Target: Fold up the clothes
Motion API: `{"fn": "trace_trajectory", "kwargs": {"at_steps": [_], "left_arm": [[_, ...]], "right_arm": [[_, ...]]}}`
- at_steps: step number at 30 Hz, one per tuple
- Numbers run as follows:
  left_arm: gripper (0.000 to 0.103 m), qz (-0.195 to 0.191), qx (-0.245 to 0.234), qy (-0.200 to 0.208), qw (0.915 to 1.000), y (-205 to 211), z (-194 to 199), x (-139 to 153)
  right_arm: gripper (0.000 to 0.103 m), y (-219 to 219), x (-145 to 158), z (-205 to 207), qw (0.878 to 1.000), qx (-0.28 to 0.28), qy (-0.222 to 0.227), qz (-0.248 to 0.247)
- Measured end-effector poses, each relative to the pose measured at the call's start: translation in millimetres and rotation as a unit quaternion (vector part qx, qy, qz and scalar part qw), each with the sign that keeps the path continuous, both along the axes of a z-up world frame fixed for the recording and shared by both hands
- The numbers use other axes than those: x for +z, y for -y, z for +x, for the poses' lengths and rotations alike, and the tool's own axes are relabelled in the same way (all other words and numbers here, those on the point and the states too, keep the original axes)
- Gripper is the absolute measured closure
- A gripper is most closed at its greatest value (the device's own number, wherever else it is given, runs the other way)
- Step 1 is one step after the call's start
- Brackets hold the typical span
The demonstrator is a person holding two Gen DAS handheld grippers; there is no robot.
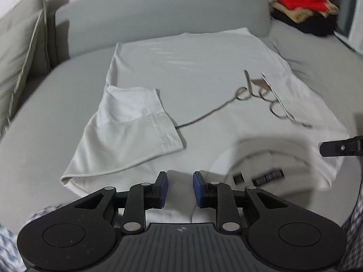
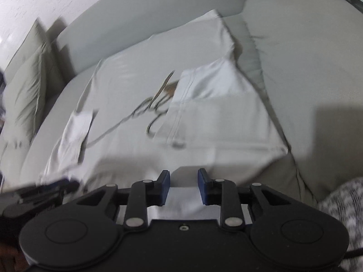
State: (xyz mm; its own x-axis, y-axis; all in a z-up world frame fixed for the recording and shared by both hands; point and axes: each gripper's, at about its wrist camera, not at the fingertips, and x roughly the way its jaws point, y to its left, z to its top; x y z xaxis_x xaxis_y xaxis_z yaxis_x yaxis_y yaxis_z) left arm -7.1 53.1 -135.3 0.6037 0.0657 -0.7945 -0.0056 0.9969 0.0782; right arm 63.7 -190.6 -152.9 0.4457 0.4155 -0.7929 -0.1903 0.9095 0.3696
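- Right now the white cotton T-shirt with a thin dark squiggly print [image 1: 192, 86] lies spread out flat on the grey sofa seat [image 1: 45, 104], with its round collar [image 1: 261, 158] at the near edge.
- Both short sleeves are turned in over the shirt: one sleeve [image 1: 129, 122] on the left side of the shirt, and the other sleeve [image 2: 217, 104] on the right side, covering part of the print.
- So the sleeves lie folded, but the long body of the shirt is open and flat. I think the shirt is partly folded, and the body needs folding over to make it small.
- At the near edge of the shirt, just left of the collar, the left gripper [image 1: 180, 189] hangs low with its blue pads [image 1: 163, 188] a little way apart. White cloth shows in the gap, but I cannot tell if the pads pinch it.
- Also at the near edge, by the shirt's right shoulder, the right gripper [image 2: 183, 187] points along the shirt, its jaws a little way apart. Nothing looks pinched.
- Far past the shirt, in the right corner of the sofa, sits a stack of red, tan and black folded clothes [image 1: 304, 9].
- Left of the shirt, a grey-green cushion [image 1: 20, 52] leans on the sofa back.
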Motion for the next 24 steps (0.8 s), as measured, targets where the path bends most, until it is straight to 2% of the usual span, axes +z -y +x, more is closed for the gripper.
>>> {"fn": "trace_trajectory", "kwargs": {"at_steps": [4, 6, 13, 17, 24], "left_arm": [[0.079, -0.026, -0.007, -0.004, 0.9996, -4.8, -21.6, 10.8], [0.074, -0.007, 0.001, -0.002, 1.0, -2.0, -19.5, 14.6], [0.068, 0.072, 0.029, 0.008, 0.9969, 10.0, -5.5, 27.0], [0.064, 0.058, 0.035, -0.006, 0.9977, 11.6, -1.5, 25.1], [0.064, 0.025, 0.036, -0.035, 0.9984, 6.8, 0.7, 8.9]], "right_arm": [[0.077, 9.4, 10.4, -23.7, 1.0, 0.011, -0.027, -0.006], [0.076, 17.0, 16.3, -31.5, 0.999, 0.008, -0.038, 0.01], [0.076, 0.2, 26.7, -21.4, 0.999, 0.016, 0.0, 0.028], [0.076, -14.5, 28.1, -18.1, 0.999, 0.028, 0.005, 0.027], [0.072, -16.0, 27.5, -23.1, 0.999, 0.03, 0.005, 0.027]]}}
